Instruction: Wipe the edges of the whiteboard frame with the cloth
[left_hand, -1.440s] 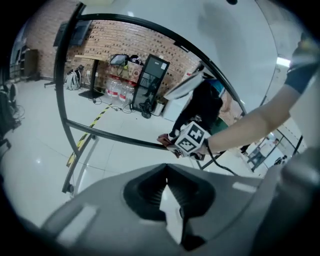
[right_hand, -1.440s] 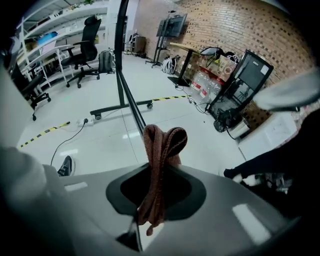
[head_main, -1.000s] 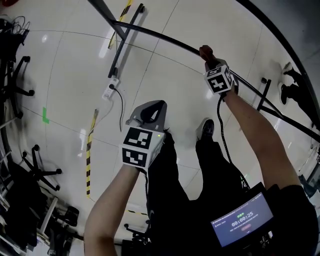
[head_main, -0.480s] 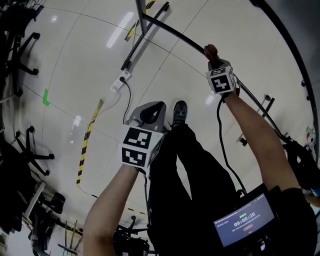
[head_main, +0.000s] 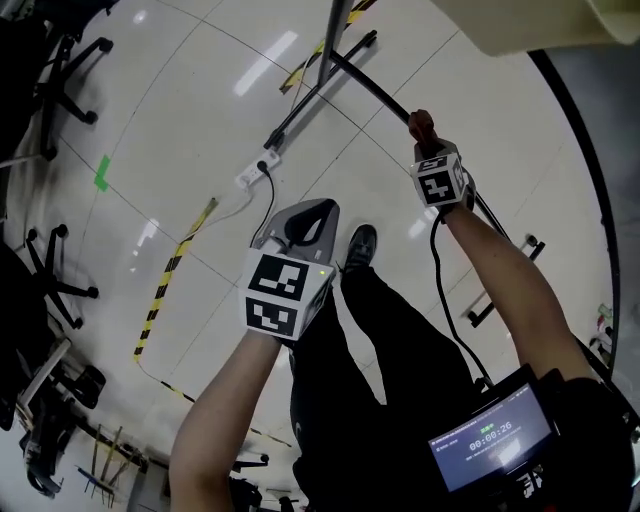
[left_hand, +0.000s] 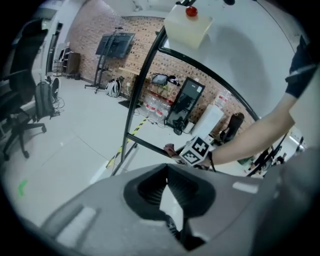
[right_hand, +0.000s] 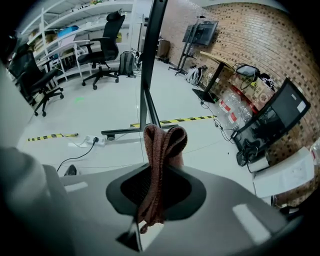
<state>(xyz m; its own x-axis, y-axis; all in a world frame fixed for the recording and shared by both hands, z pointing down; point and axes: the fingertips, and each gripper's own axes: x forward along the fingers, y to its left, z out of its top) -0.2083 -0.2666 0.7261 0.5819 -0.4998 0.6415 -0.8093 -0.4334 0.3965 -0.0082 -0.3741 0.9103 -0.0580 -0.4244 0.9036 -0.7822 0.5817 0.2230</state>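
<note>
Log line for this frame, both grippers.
right gripper: shut on cloth, at whiteboard frame edge | left gripper: shut, empty, clear of frame | phase: wiping

Rust-brown knit cloth (right_hand: 161, 150), folded into a loop, bunched upright, lay against the frame (head_main: 372, 88), thin black bars, slanting.

Grey left hand-held gripper (head_main: 300, 216) and right hand-held gripper (head_main: 424, 138), black-and-white marker cubes (head_main: 275, 295) on both; black trousers (head_main: 400, 345), black shoe (head_main: 360, 246).

blocked: frame bar (head_main: 372, 88), upright post (right_hand: 149, 60) | free: floor (head_main: 170, 130) beside it, chairs (head_main: 62, 62) well apart
</note>
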